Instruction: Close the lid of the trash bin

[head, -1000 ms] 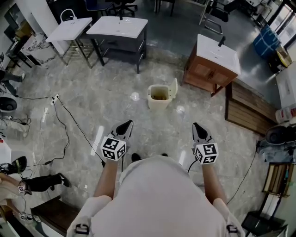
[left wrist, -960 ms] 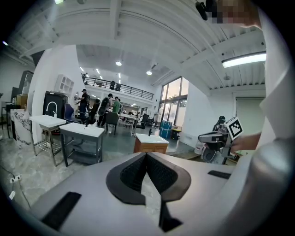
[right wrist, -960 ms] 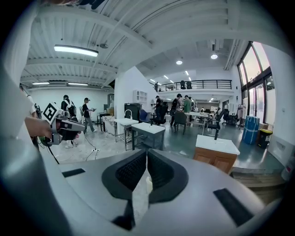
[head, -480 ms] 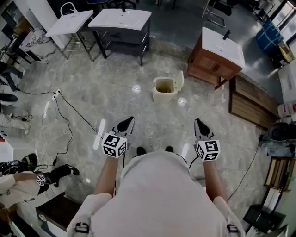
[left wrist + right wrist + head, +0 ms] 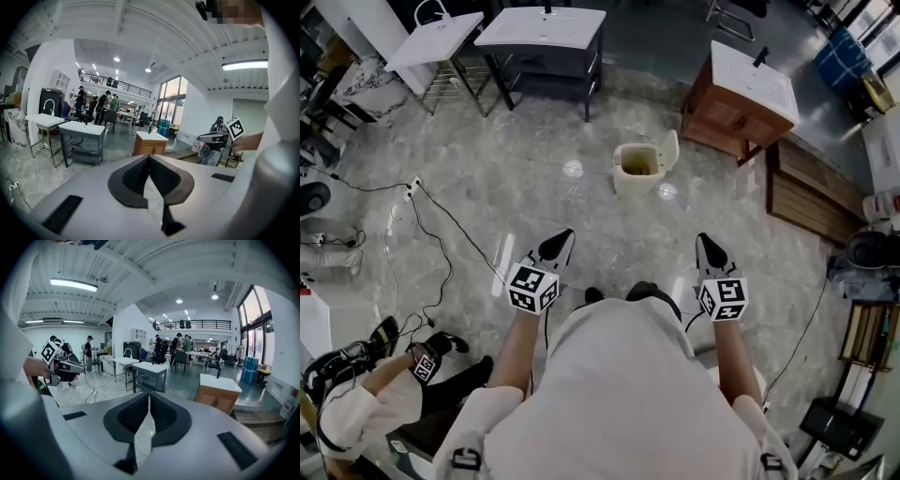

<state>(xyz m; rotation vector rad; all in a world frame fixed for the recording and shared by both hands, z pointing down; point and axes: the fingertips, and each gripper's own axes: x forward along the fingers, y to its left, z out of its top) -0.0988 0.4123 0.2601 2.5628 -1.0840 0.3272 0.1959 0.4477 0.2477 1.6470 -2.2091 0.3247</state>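
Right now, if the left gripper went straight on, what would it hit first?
Likely the bare floor short of the trash bin; the left gripper tilts slightly down, though depth is unclear.

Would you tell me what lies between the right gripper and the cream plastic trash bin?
Nothing: in the head view only bare grey marble floor, with a bright light reflection, separates the right gripper from the open cream plastic trash bin.
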